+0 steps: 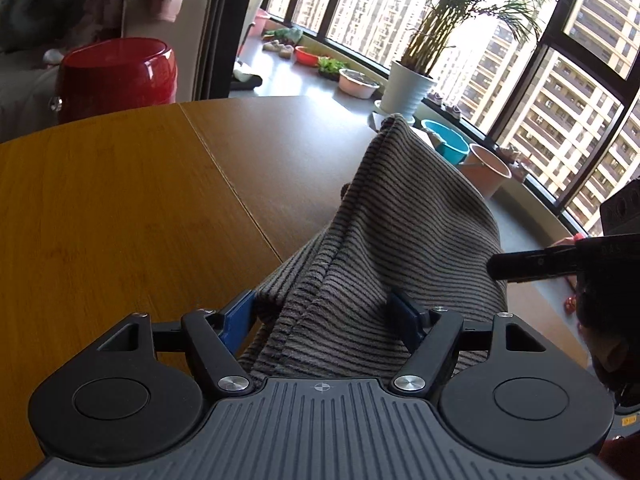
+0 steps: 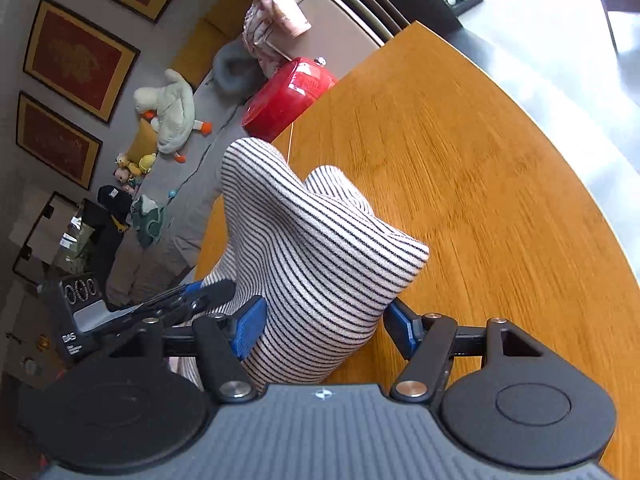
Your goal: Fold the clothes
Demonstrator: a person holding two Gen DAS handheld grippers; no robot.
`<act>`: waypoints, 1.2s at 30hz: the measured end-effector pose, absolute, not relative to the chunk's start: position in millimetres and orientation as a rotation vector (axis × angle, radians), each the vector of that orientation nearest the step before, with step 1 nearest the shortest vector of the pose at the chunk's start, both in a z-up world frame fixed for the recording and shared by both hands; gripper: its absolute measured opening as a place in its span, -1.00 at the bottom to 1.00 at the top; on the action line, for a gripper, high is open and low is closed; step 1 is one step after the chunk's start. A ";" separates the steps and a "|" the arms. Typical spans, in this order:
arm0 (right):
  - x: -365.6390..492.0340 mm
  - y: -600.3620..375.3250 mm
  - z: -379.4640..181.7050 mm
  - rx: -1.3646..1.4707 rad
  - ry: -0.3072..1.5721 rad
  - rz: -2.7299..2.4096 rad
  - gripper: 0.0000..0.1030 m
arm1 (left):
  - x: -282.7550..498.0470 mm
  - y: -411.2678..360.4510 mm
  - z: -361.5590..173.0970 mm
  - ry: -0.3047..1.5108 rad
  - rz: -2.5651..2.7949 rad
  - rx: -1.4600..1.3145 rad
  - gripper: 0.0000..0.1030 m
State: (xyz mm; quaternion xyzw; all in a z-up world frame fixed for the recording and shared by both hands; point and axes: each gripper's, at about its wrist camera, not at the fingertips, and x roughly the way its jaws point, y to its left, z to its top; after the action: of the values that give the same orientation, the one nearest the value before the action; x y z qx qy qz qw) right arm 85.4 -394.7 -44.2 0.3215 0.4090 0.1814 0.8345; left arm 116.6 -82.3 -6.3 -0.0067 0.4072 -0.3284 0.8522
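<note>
Left wrist view: left gripper (image 1: pixel 324 316) jaws wide apart, striped garment (image 1: pixel 384 240) bunched between the blue pads (image 1: pixel 236 320). Cloth fills the gap and looks gripped on a thick fold, but can't confirm the pads are pressing. Garment rises in a peak away from the jaws, over the near-right part of the wooden table (image 1: pixel 120 208). Right gripper (image 1: pixel 532 266) comes in from the right, a black finger touching or just beside the cloth's right edge.

Right wrist view: right gripper (image 2: pixel 324 324) also fairly wide, same striped garment (image 2: pixel 312 248) humped between its pads. Left pad (image 2: pixel 250 330) is against the fabric; right pad (image 2: pixel 402 326) sits at the cloth's edge, contact unclear. Left gripper (image 2: pixel 192 296) is at near left, fingertip at the cloth. Red stool (image 2: pixel 288 96) stands beyond the table's far left edge.
</note>
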 end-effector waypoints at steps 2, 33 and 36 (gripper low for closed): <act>88.9 -389.2 -39.1 0.624 0.850 0.378 0.27 | 107.7 -77.1 -1.0 0.849 -0.704 -0.004 0.48; 20.2 -327.0 1.1 -0.061 0.593 0.367 0.59 | 145.1 -92.3 -11.1 0.888 -0.672 -0.022 0.79; 24.3 -335.0 -1.4 0.032 0.638 0.397 0.62 | 142.1 -91.3 -15.0 0.899 -0.697 -0.039 0.79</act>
State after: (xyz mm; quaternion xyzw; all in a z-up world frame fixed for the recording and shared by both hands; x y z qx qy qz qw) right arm 24.3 -335.0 -1.4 0.0158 0.3116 0.1938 0.9301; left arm 142.1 -91.3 -15.0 -0.0184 0.4256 -0.3301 0.8423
